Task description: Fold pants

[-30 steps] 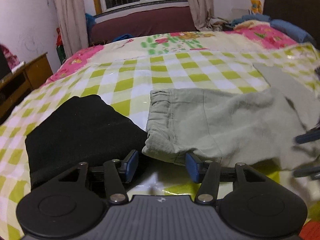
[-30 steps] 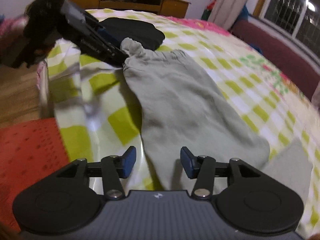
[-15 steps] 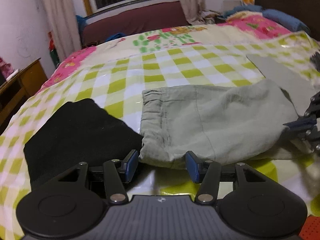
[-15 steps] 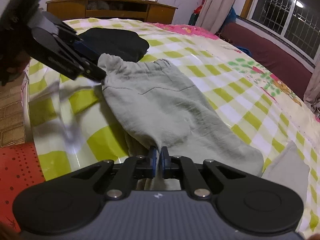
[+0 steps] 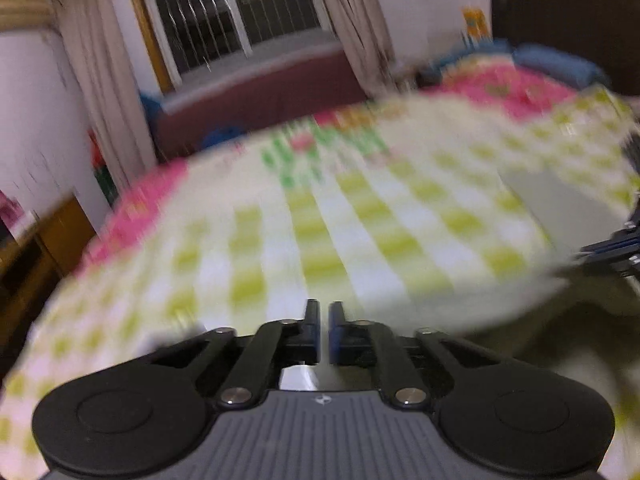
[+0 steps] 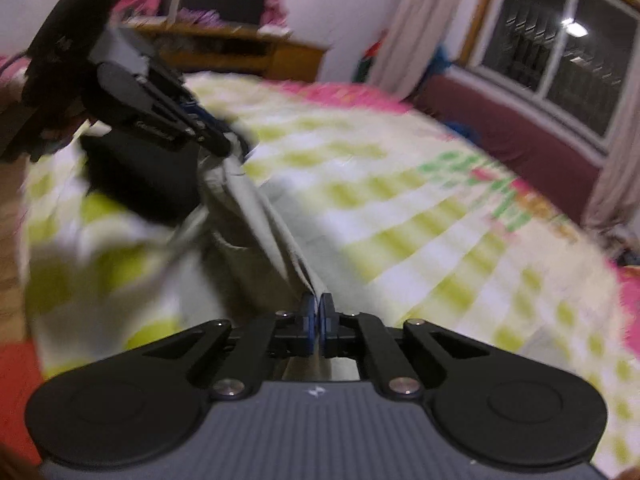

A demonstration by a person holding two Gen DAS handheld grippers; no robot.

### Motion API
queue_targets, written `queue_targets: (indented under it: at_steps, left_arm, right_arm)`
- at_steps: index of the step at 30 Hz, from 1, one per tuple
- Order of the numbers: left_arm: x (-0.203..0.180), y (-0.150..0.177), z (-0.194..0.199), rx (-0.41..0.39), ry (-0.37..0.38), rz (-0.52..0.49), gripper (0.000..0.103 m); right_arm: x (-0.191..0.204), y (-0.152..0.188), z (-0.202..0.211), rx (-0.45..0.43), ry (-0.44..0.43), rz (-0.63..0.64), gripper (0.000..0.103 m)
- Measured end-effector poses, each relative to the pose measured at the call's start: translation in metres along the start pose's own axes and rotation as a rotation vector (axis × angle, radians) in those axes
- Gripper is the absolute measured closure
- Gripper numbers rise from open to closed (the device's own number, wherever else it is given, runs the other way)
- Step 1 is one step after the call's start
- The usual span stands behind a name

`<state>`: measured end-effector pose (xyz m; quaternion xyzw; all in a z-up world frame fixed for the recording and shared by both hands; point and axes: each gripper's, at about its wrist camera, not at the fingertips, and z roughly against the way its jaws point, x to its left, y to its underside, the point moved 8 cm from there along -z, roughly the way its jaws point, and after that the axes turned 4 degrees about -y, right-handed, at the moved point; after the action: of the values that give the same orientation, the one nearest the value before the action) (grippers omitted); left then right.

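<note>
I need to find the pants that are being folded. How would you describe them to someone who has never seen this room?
Look at the bed with the green and white checked cover. At its near edge, the grey-green pants hang stretched between the left gripper and the right gripper, both shut on the fabric. Beside them lies a black garment; the pants are the pale, lifted one.

Blurry bed and half-hidden things

The checked bed cover (image 5: 320, 240) is smeared in both views. The right hand-held gripper (image 5: 612, 246) is cut off by the left view's edge. The black cloth (image 6: 136, 176) sits partly behind the left hand-held gripper (image 6: 216, 142).
</note>
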<state>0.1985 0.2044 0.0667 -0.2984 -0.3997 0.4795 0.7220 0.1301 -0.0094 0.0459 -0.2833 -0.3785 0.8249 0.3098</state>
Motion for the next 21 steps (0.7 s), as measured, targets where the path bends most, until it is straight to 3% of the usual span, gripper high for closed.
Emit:
queue_targets:
  at_steps: [2, 5, 10, 12, 14, 18, 21]
  left_arm:
    - [0.013, -0.022, 0.007, -0.073, 0.004, 0.041, 0.083]
    - [0.019, -0.011, 0.007, -0.058, 0.015, 0.074, 0.083]
    - [-0.014, 0.080, -0.002, 0.144, 0.087, 0.116, 0.081]
    - [-0.026, 0.107, 0.005, 0.189, 0.096, 0.132, 0.079]
    - [-0.031, 0.129, 0.017, 0.215, 0.091, 0.150, 0.078]
    - [-0.024, 0.143, 0.024, 0.226, 0.076, 0.183, 0.076]
    - [-0.013, 0.146, 0.026, 0.213, 0.069, 0.231, 0.076]
  right_arm:
    - [-0.015, -0.020, 0.020, -0.057, 0.031, -0.019, 0.101]
    - [-0.004, -0.019, 0.031, -0.064, -0.023, -0.057, 0.101]
    - [0.073, 0.065, -0.014, 0.168, -0.192, -0.019, 0.101]
    - [0.087, 0.090, -0.028, 0.263, -0.177, 0.077, 0.100]
    - [0.084, 0.089, -0.020, 0.232, -0.104, 0.181, 0.096]
    - [0.089, 0.067, 0.001, 0.155, -0.063, 0.340, 0.088]
    - [0.120, 0.047, 0.002, 0.081, -0.121, 0.452, 0.070]
